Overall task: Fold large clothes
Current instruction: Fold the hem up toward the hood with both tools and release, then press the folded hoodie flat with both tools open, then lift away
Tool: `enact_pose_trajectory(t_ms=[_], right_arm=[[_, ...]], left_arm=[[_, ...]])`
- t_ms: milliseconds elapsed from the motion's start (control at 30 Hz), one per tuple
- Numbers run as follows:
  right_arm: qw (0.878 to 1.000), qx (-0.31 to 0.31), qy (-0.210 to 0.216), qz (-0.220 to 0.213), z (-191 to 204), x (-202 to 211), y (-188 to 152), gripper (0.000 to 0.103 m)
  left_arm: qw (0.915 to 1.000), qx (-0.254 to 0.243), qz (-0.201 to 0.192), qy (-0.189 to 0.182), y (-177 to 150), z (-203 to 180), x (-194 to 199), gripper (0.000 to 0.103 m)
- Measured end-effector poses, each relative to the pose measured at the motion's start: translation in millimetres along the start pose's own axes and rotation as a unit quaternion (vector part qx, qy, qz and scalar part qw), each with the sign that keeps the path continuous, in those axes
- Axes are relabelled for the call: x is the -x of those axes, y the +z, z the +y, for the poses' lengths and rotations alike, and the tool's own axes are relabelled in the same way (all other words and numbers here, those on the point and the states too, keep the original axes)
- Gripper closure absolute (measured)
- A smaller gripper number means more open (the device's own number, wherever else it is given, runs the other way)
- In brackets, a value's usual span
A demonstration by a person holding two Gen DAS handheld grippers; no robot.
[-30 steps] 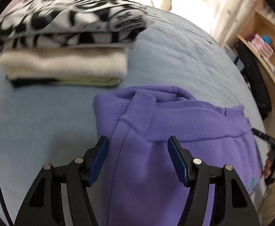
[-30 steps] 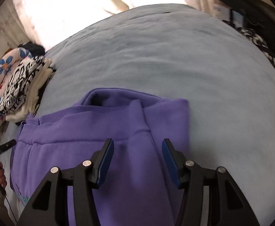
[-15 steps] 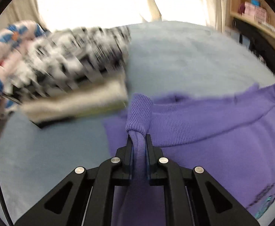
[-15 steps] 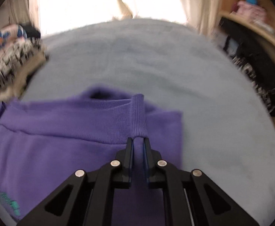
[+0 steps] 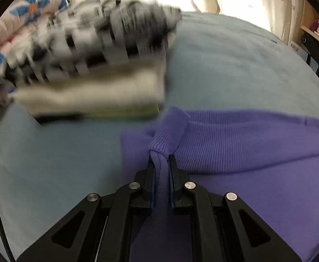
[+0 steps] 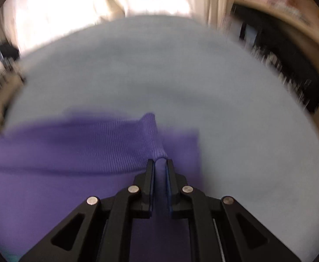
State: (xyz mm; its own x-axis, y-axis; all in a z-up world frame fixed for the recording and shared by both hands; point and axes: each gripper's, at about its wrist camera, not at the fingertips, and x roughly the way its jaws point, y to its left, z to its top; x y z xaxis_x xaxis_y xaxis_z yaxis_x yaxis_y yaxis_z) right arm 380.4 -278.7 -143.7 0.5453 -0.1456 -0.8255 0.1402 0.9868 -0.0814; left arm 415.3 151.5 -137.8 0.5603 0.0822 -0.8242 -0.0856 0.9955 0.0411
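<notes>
I've got left gripper (image 5: 161,159) and right gripper (image 6: 160,163) both pinching the purple sweatshirt (image 5: 246,174) hem; uneven lift could skew the fold.

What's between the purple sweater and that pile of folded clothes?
Only bare blue bedcover, seen in the left wrist view: a short strip separates the purple sweater from the pile of folded clothes.
</notes>
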Motion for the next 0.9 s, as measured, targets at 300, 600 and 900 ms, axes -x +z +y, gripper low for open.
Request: enact_pose_trajectory(t_ms=[300,600,900], right_arm=[[0.999,0.014,-0.005,-0.028,-3,43,9,0.084],[0.986,0.056,0.128,-0.091,79,126,5,0.072],[0.979,0.072,0.187,-0.041,109,81,-48,0.075]], left_arm=[[0.9992,0.025,-0.009,-0.03,3,18,30,0.082],[0.9918,0.037,-0.066,-0.103,-7,-34,112,0.079],[0.9933,-0.002,-0.05,-0.104,-58,-104,86,0.079]])
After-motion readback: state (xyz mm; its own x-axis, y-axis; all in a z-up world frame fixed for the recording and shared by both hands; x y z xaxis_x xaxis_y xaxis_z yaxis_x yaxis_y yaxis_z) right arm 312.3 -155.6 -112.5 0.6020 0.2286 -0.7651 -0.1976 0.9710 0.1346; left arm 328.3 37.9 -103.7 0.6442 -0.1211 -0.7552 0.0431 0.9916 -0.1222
